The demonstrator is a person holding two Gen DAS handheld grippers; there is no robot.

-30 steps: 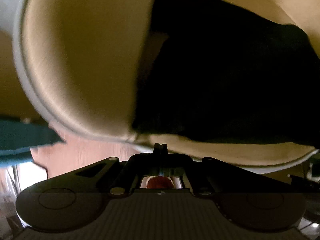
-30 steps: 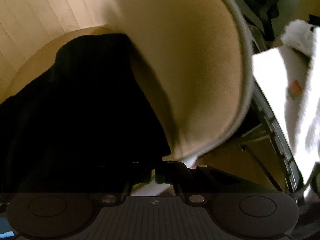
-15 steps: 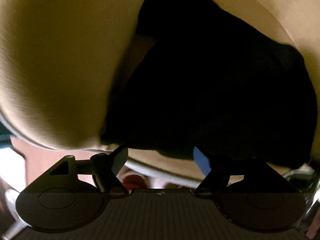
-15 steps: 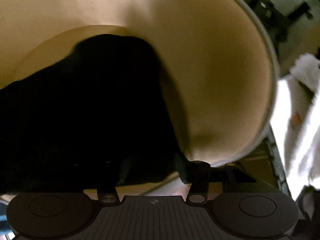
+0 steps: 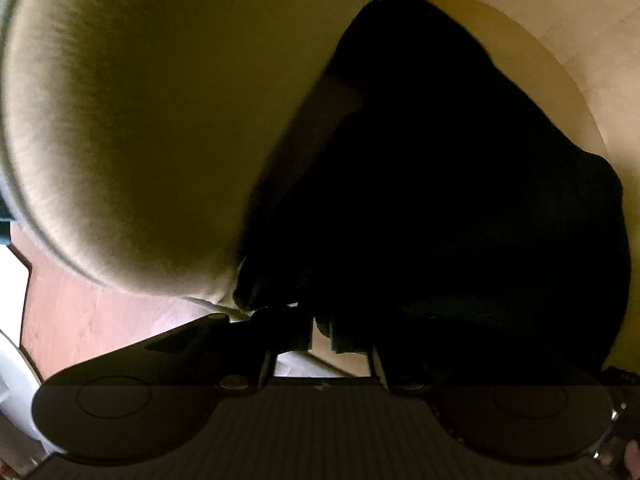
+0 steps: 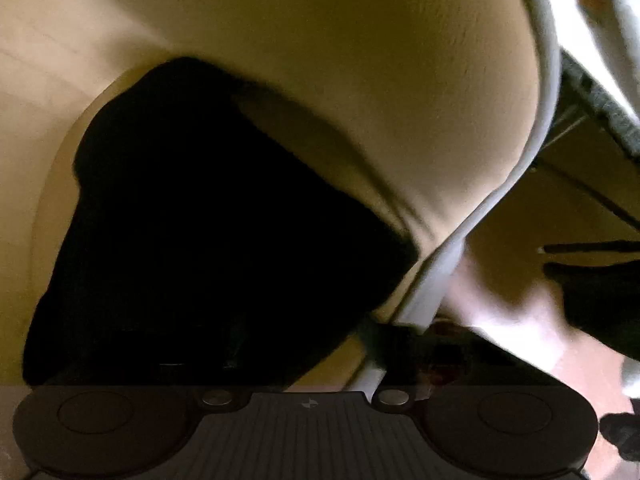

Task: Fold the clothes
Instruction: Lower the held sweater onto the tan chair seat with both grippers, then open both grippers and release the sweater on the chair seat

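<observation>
A round beige upholstered seat is carrying a dark black garment. The left hand-held gripper is nearly closing on its near edge; the right hand-held gripper's grip I cannot tell.

1. Left wrist view: mounted on the left gripper, looking forward along its jaws, very close above the rumpled black cloth garment on the round beige padded seat with a pale piped rim; garment on the right half of the picture, reddish-brown wooden floor at lower left.
2. Right wrist view: mounted on the right gripper, facing forward likewise, equally close; garment at left, seat rim curving down the right.
3. Shared by both: the same garment and seat, seen from opposite sides.
</observation>
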